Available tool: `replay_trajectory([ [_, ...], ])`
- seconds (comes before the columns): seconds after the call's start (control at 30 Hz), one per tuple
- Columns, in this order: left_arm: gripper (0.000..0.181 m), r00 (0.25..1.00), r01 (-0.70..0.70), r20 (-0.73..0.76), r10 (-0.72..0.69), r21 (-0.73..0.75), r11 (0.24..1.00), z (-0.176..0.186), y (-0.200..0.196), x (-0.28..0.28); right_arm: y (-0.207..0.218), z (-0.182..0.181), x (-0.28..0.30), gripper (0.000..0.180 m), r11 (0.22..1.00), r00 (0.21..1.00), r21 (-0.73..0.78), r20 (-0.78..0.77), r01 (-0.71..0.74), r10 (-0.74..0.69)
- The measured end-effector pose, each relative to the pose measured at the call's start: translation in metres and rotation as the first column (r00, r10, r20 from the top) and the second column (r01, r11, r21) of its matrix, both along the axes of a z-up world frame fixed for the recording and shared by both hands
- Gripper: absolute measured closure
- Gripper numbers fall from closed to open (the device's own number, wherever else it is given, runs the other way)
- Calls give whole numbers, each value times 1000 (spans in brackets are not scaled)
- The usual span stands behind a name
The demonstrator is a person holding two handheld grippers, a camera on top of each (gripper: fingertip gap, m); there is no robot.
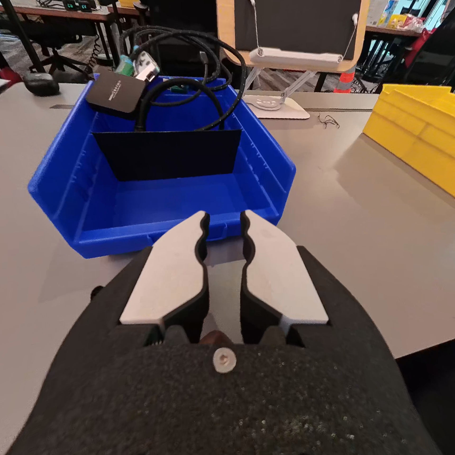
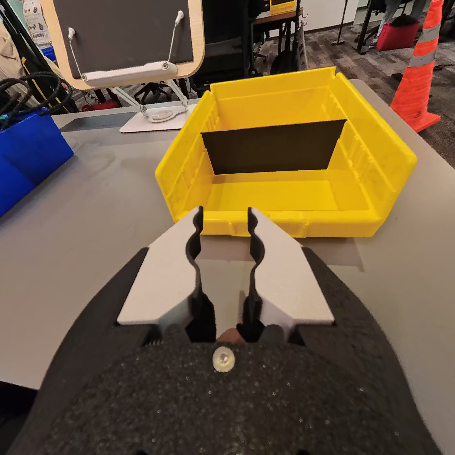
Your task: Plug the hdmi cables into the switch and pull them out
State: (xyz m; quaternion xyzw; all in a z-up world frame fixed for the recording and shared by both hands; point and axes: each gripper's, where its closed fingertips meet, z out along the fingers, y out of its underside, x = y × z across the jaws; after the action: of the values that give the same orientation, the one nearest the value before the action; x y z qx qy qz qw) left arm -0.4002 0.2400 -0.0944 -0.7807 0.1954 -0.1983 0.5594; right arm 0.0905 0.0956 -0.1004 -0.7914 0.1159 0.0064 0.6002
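The left gripper (image 1: 224,215) is held over the grey table (image 1: 344,197) just short of the near wall of the blue bin (image 1: 172,236), its jaws parted with nothing between them. The switch (image 1: 116,93), a flat dark box, is seen propped on the bin's far left rim, beyond the black divider (image 1: 167,155), with the braided hdmi cables (image 1: 221,61) looped in and over the rear compartment behind it. The task's things are thus placed straight ahead of and slightly left of the left gripper, across the bin's front compartment. The right gripper (image 2: 225,211) is likewise spread and unladen, but is pointed at the yellow bin (image 2: 394,157), well apart from the switch; the left is judged the nearer for the first reach
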Motion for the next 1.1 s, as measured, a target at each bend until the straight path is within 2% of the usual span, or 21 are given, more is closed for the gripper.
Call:
replay_trajectory([
  [0.37, 152, 999, 46, 6, -46, -76, 996, 1, -3, 4, 3, -5, -21, 149, 998, 998, -37, 46, -49, 50],
  [0.47, 139, 995, 77, -54, -84, -116, 990, 9, 9, 6, 6, -13, -24, 148, 997, 995, -62, 82, -51, 56],
  [0.53, 138, 980, 100, -160, -119, -124, 987, 17, 29, 4, 9, -20, -24, 147, 994, 991, -90, 115, -53, 63],
  [0.6, 128, 935, 99, -327, -137, -130, 987, 24, 61, -6, 15, -25, -24, 147, 992, 988, -111, 133, -61, 75],
  [0.67, 128, 863, 102, -476, -167, -160, 982, 29, 100, -17, 20, -27, -25, 147, 990, 988, -121, 127, -72, 87],
  [0.73, 118, 795, 95, -572, -202, -212, 973, 29, 140, -26, 23, -29, -27, 147, 988, 988, -127, 117, -83, 98],
  [0.87, 107, 707, 84, -654, -270, -301, 950, 22, 205, -34, 24, -32, -28, 147, 986, 989, -138, 103, -93, 107],
  [1.0, 98, 596, 153, -700, -395, -383, 911, 3, 226, -27, 22, -35, -26, 147, 985, 989, -150, 107, -87, 104],
  [1.1, 95, 524, 192, -737, -427, -386, 902, -2, 236, -20, 21, -41, -26, 147, 981, 989, -172, 102, -91, 110],
])
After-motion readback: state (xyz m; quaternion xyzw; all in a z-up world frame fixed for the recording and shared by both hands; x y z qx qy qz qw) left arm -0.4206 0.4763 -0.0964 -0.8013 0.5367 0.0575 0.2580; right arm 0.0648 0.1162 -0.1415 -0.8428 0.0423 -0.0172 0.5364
